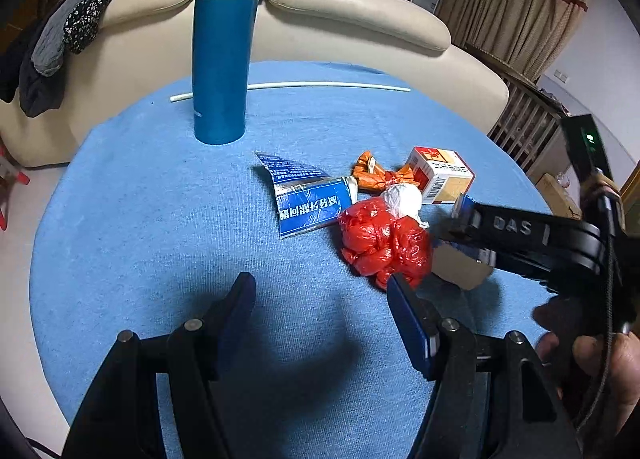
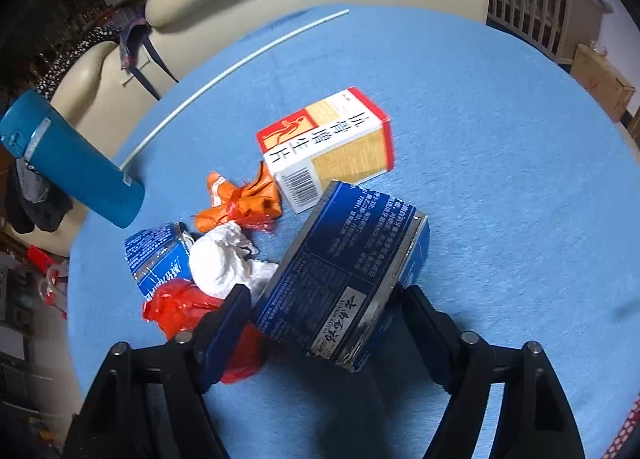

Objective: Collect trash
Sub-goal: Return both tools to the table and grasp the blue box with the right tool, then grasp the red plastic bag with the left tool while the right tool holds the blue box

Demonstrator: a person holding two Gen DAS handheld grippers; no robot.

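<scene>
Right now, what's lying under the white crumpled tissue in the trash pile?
The white tissue sits on the red plastic bag, which bulges out below it. Whatever lies beneath the bag, and inside it, is covered from both cameras.

Dim indoor light with a cool cast, soft dark shadow pooled on the blue worktop (image 1: 140,199) under the left gripper (image 1: 320,291), strong fisheye bending and black vignette at the corners, slight motion blur on the white-and-red box (image 2: 328,139), murky background.
</scene>
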